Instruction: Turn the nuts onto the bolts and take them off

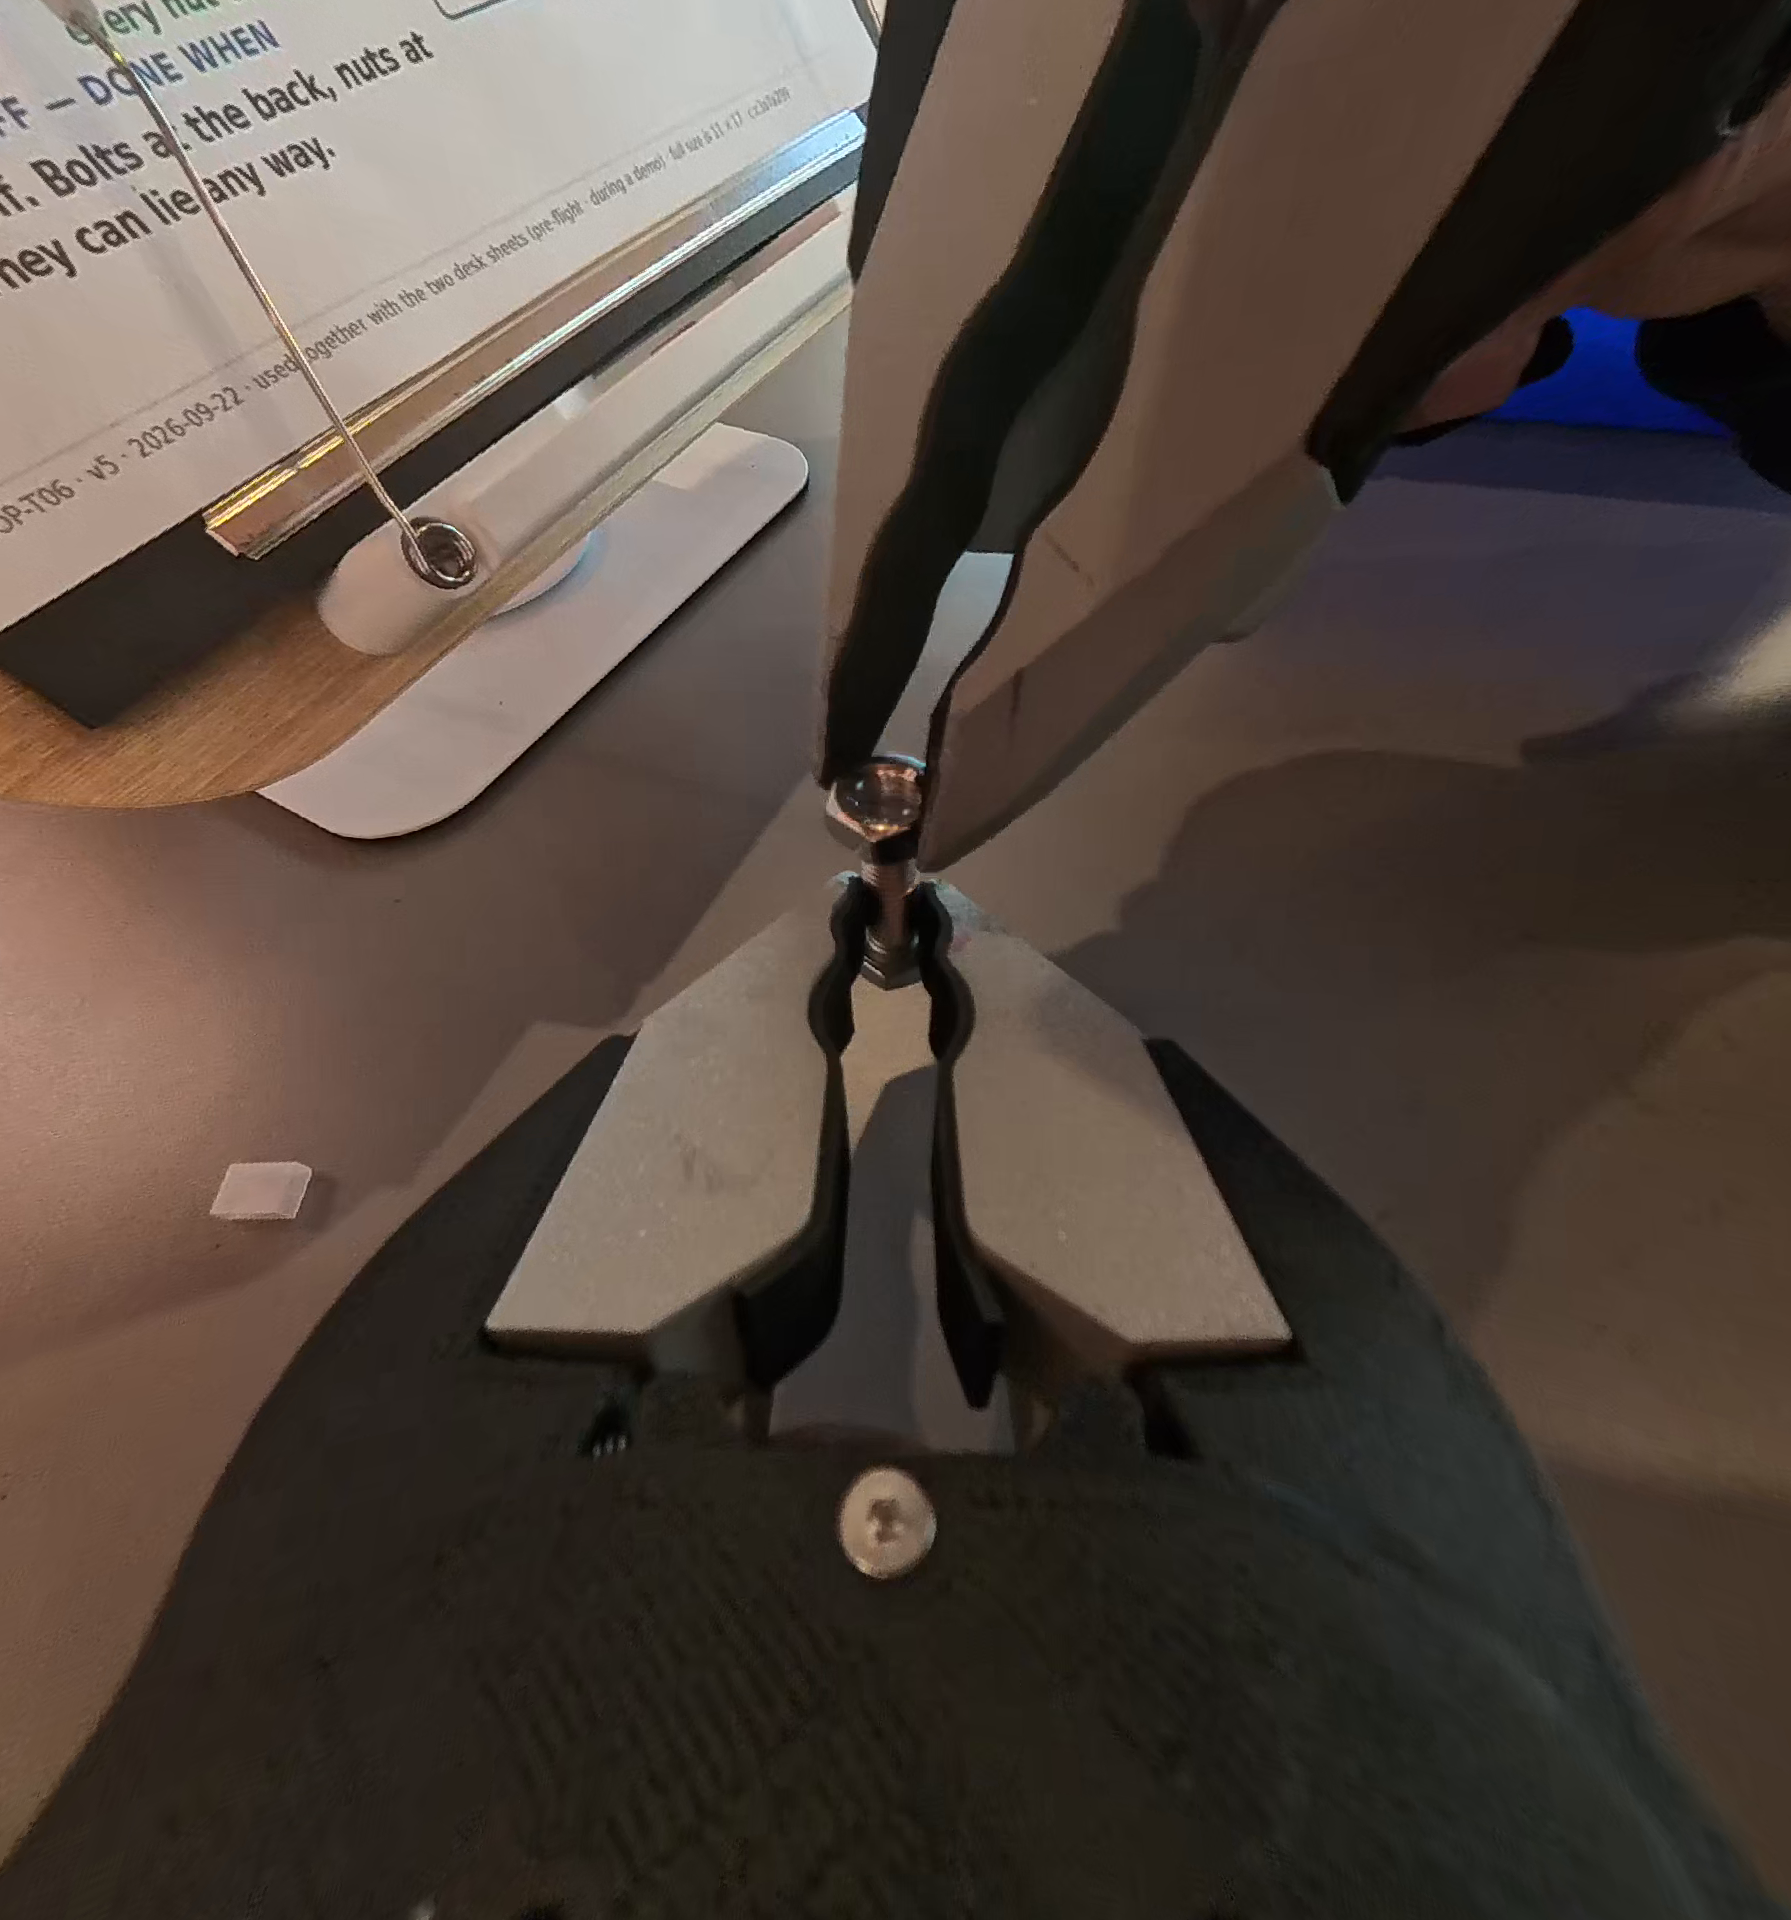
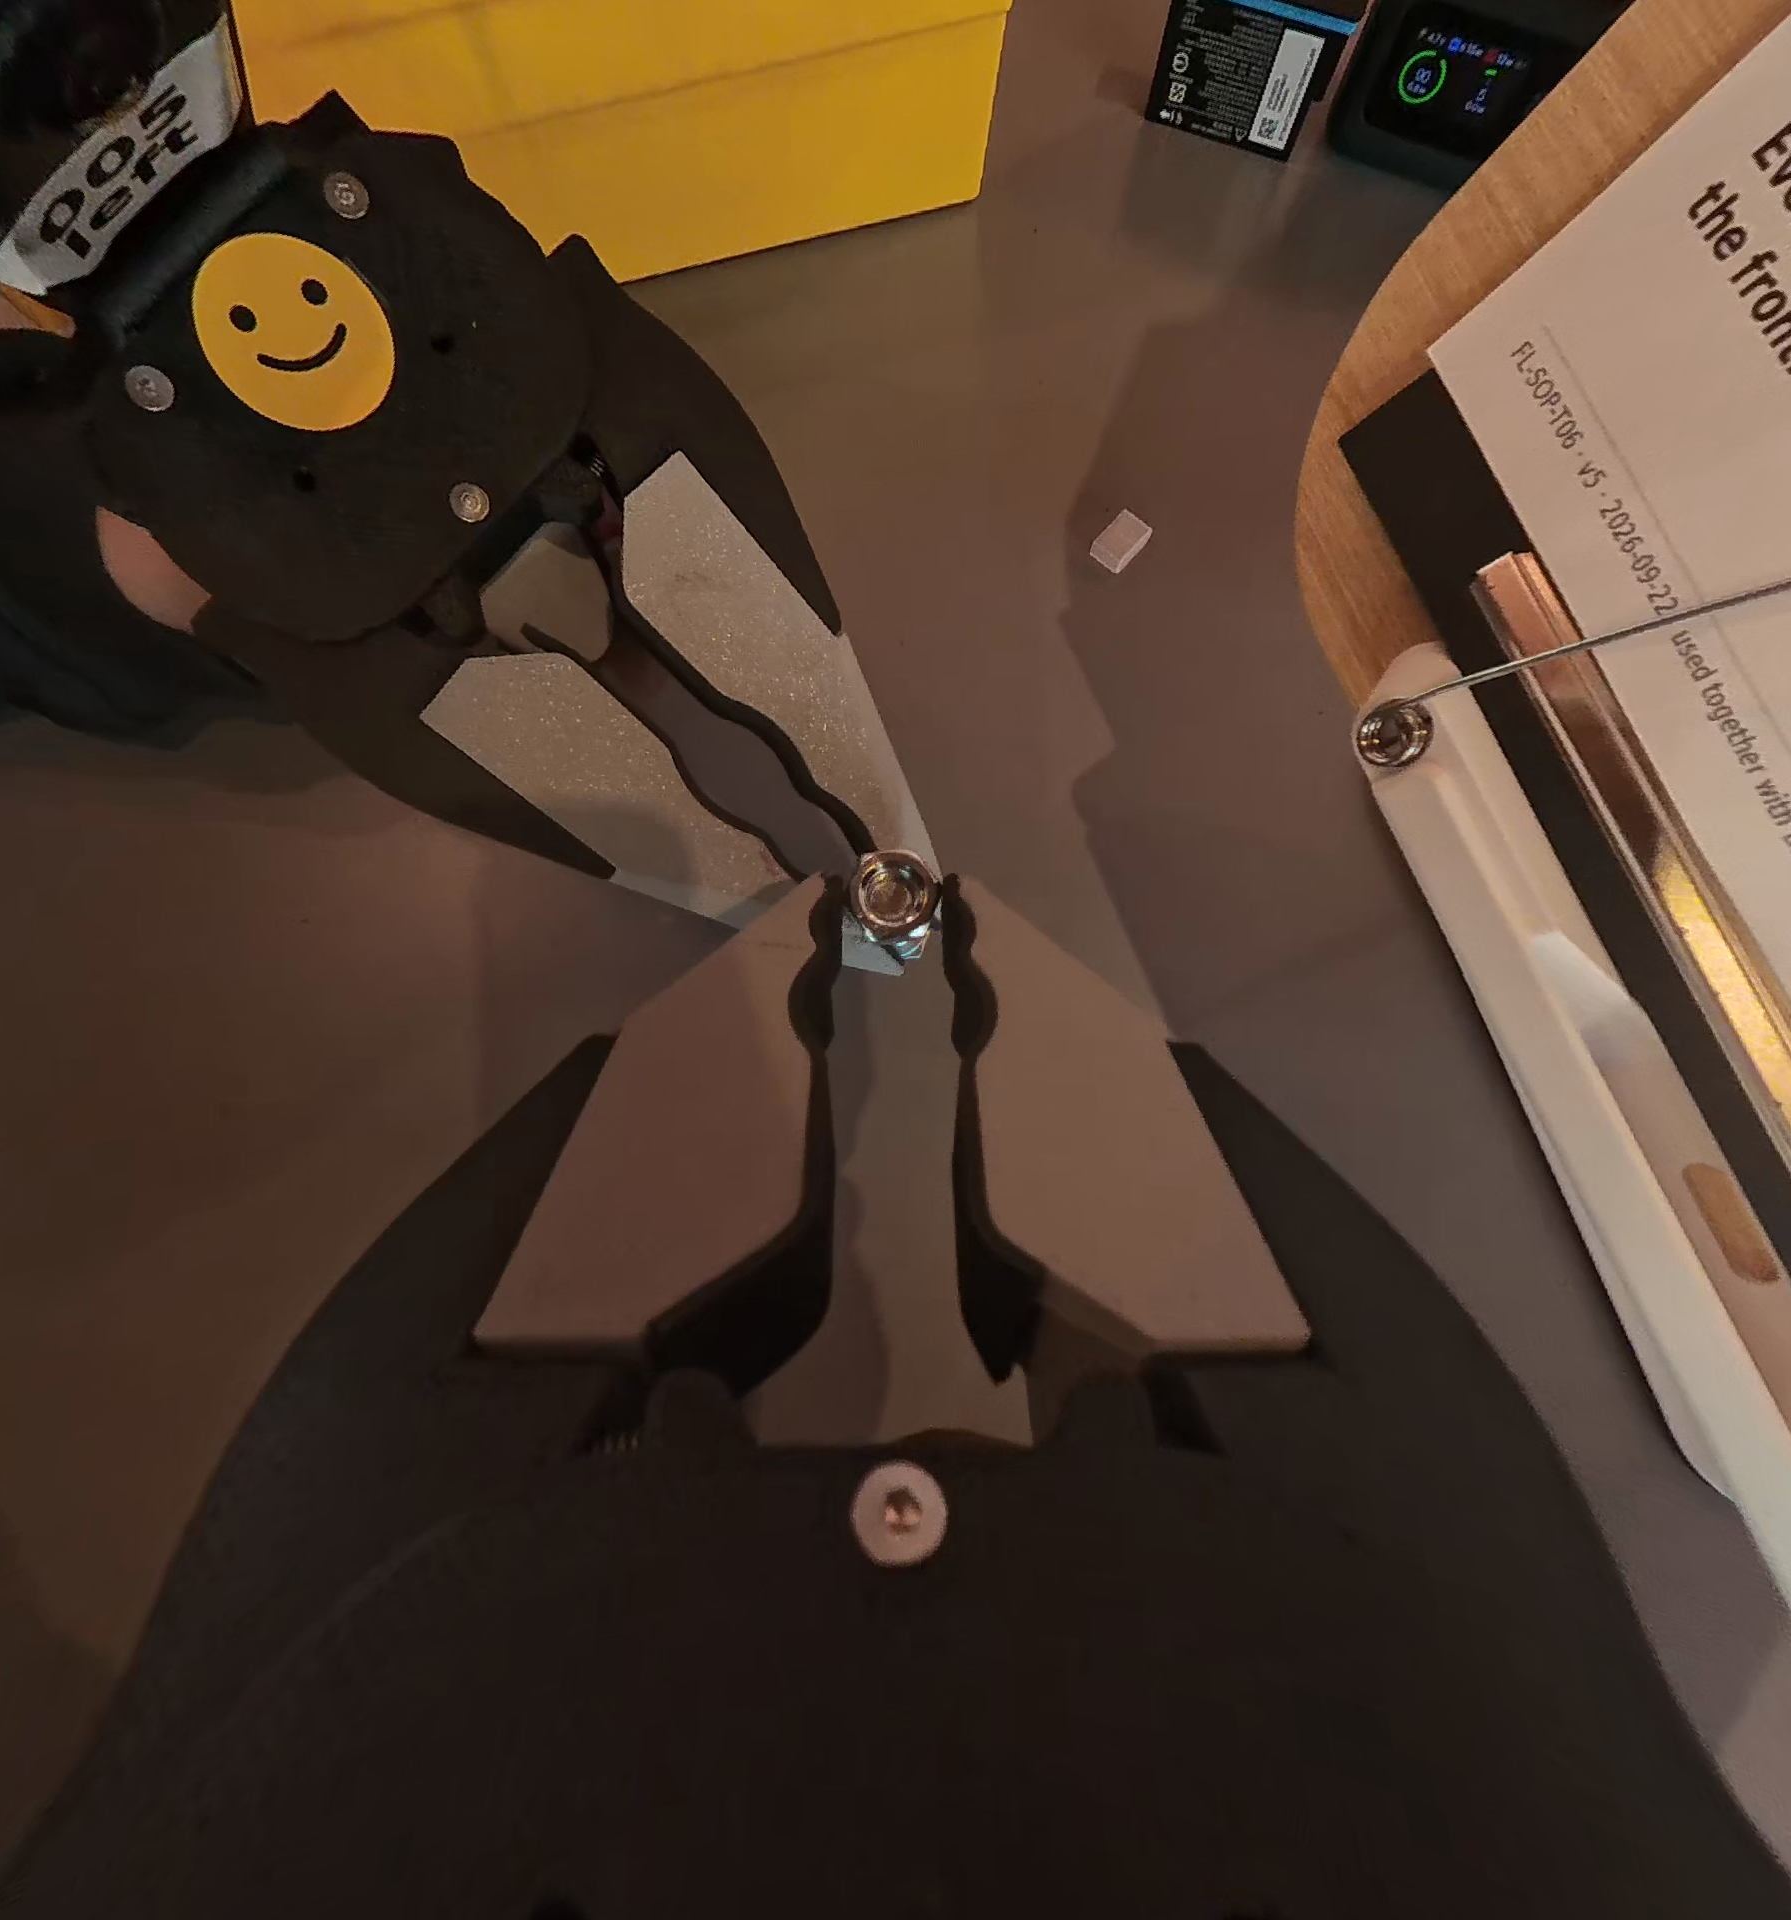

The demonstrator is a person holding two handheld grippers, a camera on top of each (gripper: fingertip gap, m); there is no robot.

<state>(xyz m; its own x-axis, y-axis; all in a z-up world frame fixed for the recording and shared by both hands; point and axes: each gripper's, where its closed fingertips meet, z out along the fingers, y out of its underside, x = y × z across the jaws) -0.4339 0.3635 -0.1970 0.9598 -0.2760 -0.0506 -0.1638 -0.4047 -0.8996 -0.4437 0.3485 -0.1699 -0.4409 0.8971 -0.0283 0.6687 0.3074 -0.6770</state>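
A small steel bolt point(image 1: 873, 805) with a hex head is held in the air between both grippers, and a hex nut point(image 1: 886, 964) sits on its threaded shank. My left gripper point(image 1: 886, 920) is shut on the nut and shank from below in the left wrist view. My right gripper point(image 1: 880, 821) comes in from above and is shut on the bolt head. In the right wrist view the bolt head point(image 2: 891, 896) shows end-on between my right gripper's point(image 2: 893, 920) tips. The left gripper point(image 2: 875, 868) reaches in from the upper left. The nut is hidden there.
A paper sheet on a wooden stand point(image 1: 143, 727) with a white base point(image 1: 558, 675) stands at the left; it is at the right in the right wrist view point(image 2: 1390, 364). A small white block point(image 1: 259, 1190) lies on the table. A yellow box point(image 2: 662, 125) and two black devices point(image 2: 1244, 73) stand behind. The small white block point(image 1: 259, 1190) is about 15 centimeters from both grippers' fingertips. It turns up in the right wrist view point(image 2: 1120, 537) as well.
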